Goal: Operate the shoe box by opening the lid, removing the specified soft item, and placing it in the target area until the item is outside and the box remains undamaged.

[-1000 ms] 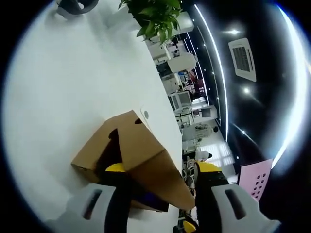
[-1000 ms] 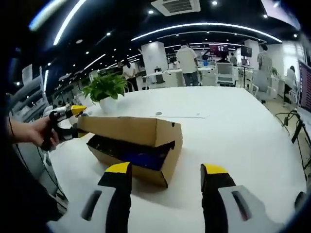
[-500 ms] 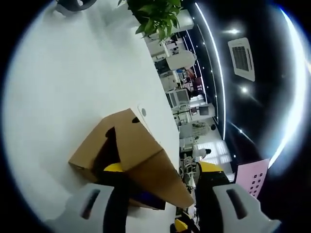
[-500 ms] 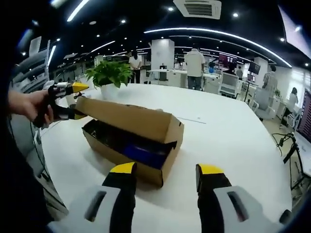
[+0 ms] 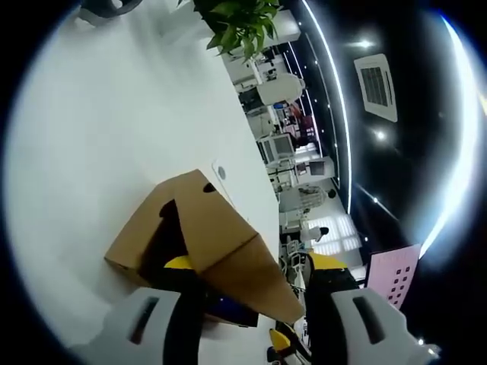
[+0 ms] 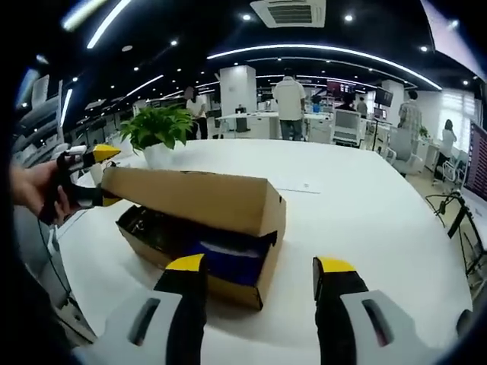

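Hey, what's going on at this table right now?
A person is opening a cardboard shoe box on a white table. The left gripper pinches the edge of the lid, holding it part way up. The right gripper hangs open in front of the box, touching nothing. A blue item shows inside, not yet taken out.

Matt brown cardboard shoe box [image 6: 228, 209] on a smooth, faintly glossy white table [image 6: 380, 220]

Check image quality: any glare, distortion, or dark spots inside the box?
Left gripper view: ceiling light strips bend into arcs, view rolled. Right gripper view: shoe box interior shadowed under the lid, blue item dim; white table bright, not blown out.
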A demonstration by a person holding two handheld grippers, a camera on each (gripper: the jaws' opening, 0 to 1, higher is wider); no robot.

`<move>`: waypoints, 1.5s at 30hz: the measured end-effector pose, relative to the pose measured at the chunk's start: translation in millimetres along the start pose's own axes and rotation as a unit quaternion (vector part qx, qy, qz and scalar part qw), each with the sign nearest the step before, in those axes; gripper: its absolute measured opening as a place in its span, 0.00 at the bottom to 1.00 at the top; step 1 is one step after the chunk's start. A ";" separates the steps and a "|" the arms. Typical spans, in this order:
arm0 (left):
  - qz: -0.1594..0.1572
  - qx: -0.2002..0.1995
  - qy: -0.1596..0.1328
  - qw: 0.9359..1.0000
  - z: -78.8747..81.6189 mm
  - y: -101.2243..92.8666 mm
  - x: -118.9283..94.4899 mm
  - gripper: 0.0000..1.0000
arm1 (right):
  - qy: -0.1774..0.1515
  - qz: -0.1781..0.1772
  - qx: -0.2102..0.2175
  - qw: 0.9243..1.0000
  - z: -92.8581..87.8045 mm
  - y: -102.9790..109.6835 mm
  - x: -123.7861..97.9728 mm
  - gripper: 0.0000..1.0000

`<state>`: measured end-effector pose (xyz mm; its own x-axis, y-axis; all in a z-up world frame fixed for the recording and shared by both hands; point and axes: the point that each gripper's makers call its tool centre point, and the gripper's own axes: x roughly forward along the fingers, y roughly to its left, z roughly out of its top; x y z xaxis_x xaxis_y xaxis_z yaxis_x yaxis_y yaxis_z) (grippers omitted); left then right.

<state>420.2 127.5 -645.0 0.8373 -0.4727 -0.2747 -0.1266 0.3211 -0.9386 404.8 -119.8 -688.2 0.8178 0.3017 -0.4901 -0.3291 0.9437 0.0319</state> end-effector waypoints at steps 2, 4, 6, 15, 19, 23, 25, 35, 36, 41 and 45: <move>-0.001 0.001 0.001 1.000 1.2 -0.3 0.3 0.52 | -0.003 -0.001 0.010 1.000 0.9 0.3 2.6 0.56; -0.003 0.003 0.002 1.000 1.7 -0.2 0.2 0.52 | -0.006 0.002 0.024 1.000 1.9 1.7 5.3 0.56; -0.004 0.006 0.005 1.000 2.7 1.1 0.1 0.53 | -0.004 0.002 0.025 1.000 2.4 3.0 7.7 0.56; -0.013 0.002 0.012 1.000 4.0 3.4 -0.2 0.59 | -0.011 0.001 0.025 1.000 12.7 7.0 20.2 0.55; -0.023 0.009 0.017 1.000 4.5 0.3 -0.5 0.63 | -0.014 0.002 0.020 1.000 17.5 9.8 22.4 0.56; -0.039 0.027 0.017 0.999 5.2 -5.3 -1.4 0.69 | -0.017 0.003 0.036 0.999 20.0 10.8 23.3 0.55; -0.043 0.034 0.019 0.998 4.7 -6.9 -1.9 0.71 | -0.018 0.001 0.039 0.999 20.3 10.4 23.7 0.55; -0.059 0.056 0.023 0.996 6.4 -13.4 -5.4 0.75 | -0.025 -0.001 0.034 0.999 28.3 11.0 28.8 0.52; -0.061 0.058 0.024 0.996 6.4 -14.2 -5.9 0.75 | -0.026 0.000 0.031 0.999 28.9 11.5 29.5 0.51; -0.072 0.068 0.030 0.995 7.4 -15.8 -9.1 0.75 | -0.031 0.001 0.024 0.999 32.5 13.6 31.9 0.53; -0.077 0.078 0.033 0.993 2.6 -19.5 -11.1 0.76 | -0.035 0.002 0.025 0.999 34.6 14.0 33.0 0.53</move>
<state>414.8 128.7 -623.1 0.8026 -0.5778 -0.1480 0.0893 0.3617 -0.9280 443.5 -91.9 -673.8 0.8480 0.3122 -0.4283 -0.3095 0.9477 0.0780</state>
